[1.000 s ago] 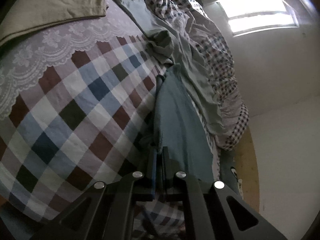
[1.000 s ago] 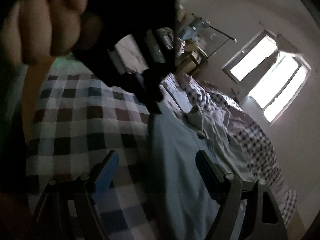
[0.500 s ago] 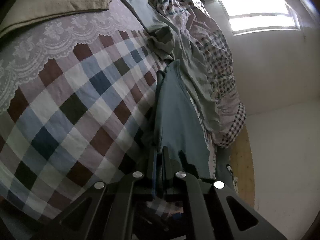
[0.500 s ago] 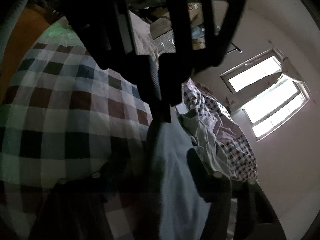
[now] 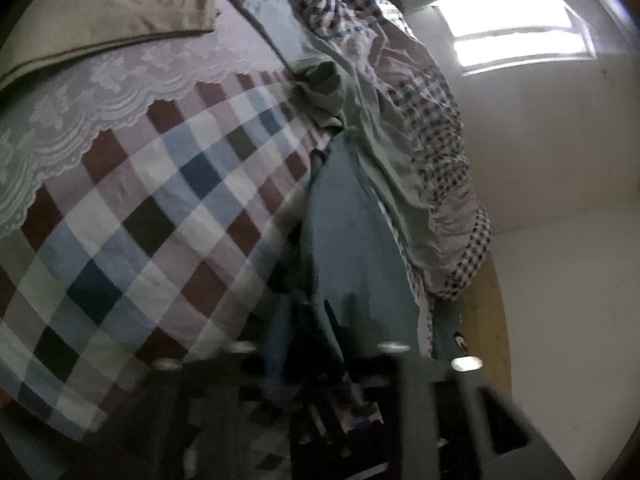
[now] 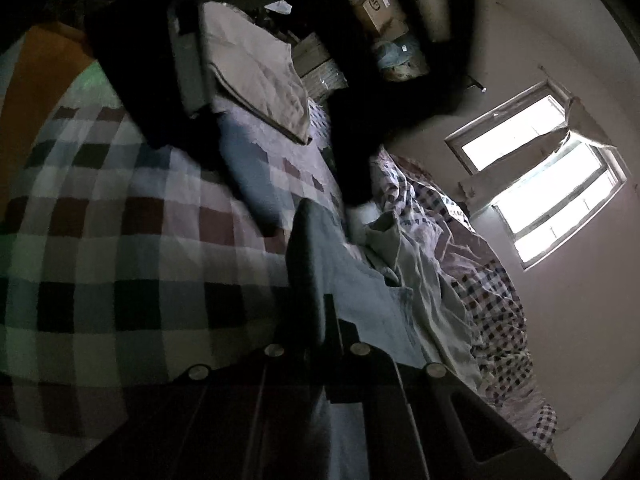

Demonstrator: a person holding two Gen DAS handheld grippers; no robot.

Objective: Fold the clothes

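Observation:
A blue-grey garment [image 5: 348, 240] lies in a long strip on the checked bedspread [image 5: 160, 220]. In the left wrist view my left gripper [image 5: 316, 320] is blurred, its fingers stand apart, and the garment's near end hangs loose between them. In the right wrist view my right gripper [image 6: 320, 316] is shut on a dark fold of the same blue-grey garment [image 6: 360, 292]. Above it, the left gripper shows as a dark, blurred shape with a blue pad [image 6: 248, 176].
A pale green garment [image 5: 384, 168] and a crumpled small-check quilt [image 5: 432, 128] lie along the bed's far side. A beige pillow [image 5: 104, 12] rests on lace trim. A bright window [image 6: 552, 184], cardboard boxes [image 6: 376, 4] and wooden floor [image 5: 484, 320] surround the bed.
My right gripper was open a second ago and has closed on the garment. My left gripper, shut on the garment before, has opened. The dark gripper filling the right view has drawn back.

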